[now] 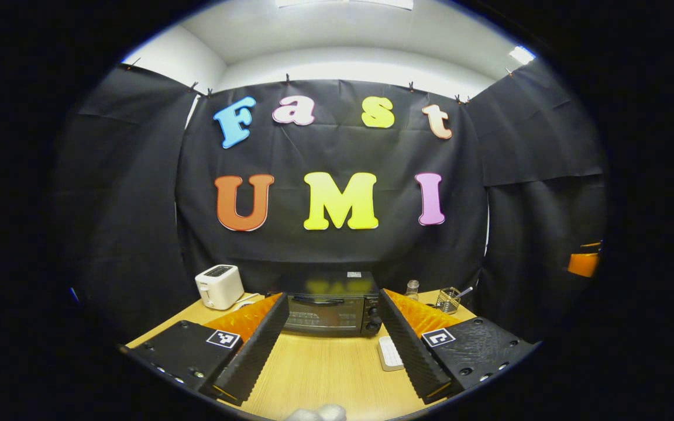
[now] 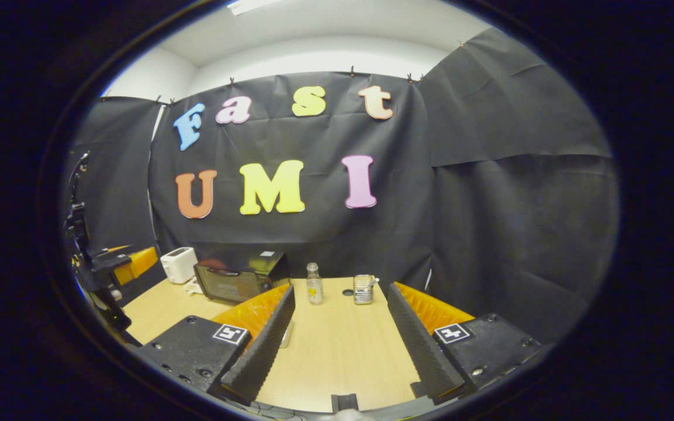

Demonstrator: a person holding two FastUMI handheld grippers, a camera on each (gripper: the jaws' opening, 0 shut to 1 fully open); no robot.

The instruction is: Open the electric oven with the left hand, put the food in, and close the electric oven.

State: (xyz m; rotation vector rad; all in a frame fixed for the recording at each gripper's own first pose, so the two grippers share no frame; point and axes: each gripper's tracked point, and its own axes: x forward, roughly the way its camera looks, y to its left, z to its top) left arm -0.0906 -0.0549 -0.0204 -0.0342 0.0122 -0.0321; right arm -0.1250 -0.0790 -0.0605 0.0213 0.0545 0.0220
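Left gripper view. Left gripper (image 1: pixel 332 356) held above the wooden table (image 1: pixel 325 374), fingers spread wide, nothing between them. Electric oven (image 1: pixel 330 307) straight ahead at the far side of the table, framed between the two fingers, well apart from the fingertips. Oven door shut, handle across its top edge, control knobs (image 1: pixel 374 318) down its right side. White toaster (image 1: pixel 219 286) to the left of the oven, near the back wall. Flat white object (image 1: pixel 390 353) on the table just beside the inner edge of the right-hand finger, in front of the oven's right corner; identity cannot be told. Small clear bottle (image 1: pixel 412 288) and wire holder (image 1: pixel 448 300) with a utensil in it behind and to the right of the oven. Pale object (image 1: pixel 316 413) at the bottom edge, too cut off to identify.

Right gripper view. Right gripper (image 2: pixel 340 351) over the table (image 2: pixel 337 351), fingers wide apart and gripping nothing. Electric oven (image 2: pixel 237 278) ahead and to the left, door closed, beyond the left-hand finger. Toaster (image 2: pixel 178 264) left of the oven. Clear bottle (image 2: pixel 314 284) and a small metallic container (image 2: pixel 363 289) standing near the far edge, between the fingers in the view, apart from each other. Left gripper (image 2: pixel 100 275) visible at the far left, seen side-on. Food item not identifiable with certainty.
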